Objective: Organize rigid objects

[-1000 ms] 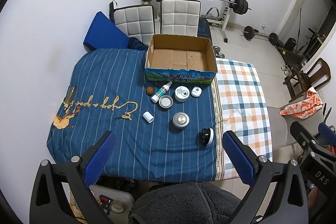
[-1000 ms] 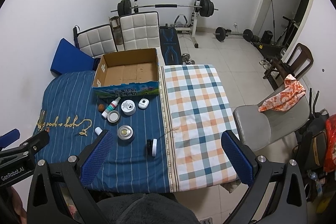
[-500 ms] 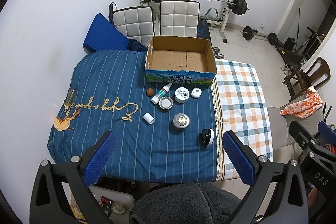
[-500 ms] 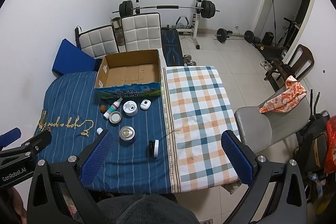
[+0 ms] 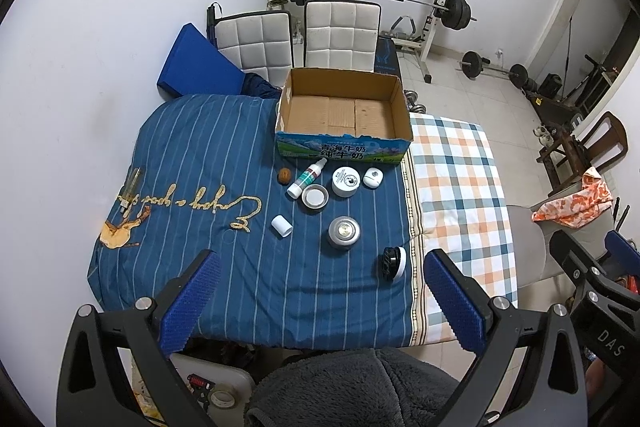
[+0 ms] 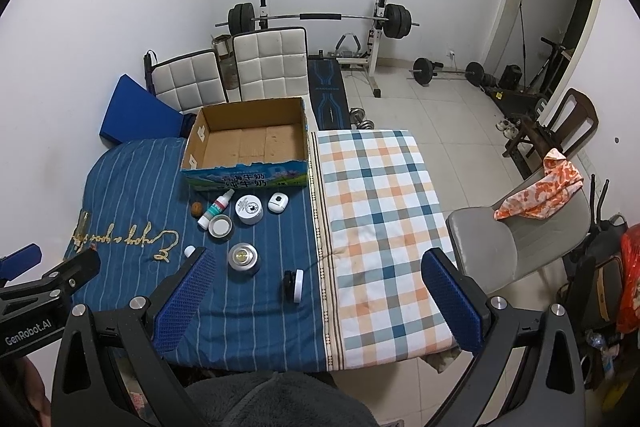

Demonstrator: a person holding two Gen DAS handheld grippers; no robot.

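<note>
An open, empty cardboard box (image 5: 343, 111) (image 6: 248, 143) stands at the far side of the blue striped cloth (image 5: 192, 163). In front of it lie several small items: a spray bottle (image 5: 307, 177), a brown nut (image 5: 284, 175), a white jar (image 5: 345, 181), a white oval case (image 5: 373, 177), a round tin (image 5: 315, 196), a small white cap (image 5: 281, 225), a silver puck (image 5: 344, 231) and a black-and-white disc (image 5: 394, 261). My left gripper (image 5: 320, 303) is open and empty, high above the near edge. My right gripper (image 6: 318, 301) is open and empty too.
A checked cloth (image 6: 376, 211) covers the right half of the surface. Two white chairs (image 5: 304, 35) and a blue pad (image 5: 196, 65) stand behind the box. A barbell rack (image 6: 320, 19) is at the back, a grey chair (image 6: 516, 239) at the right.
Both grippers have drifted slightly back and up; the table appears a little farther away. No object has moved.
</note>
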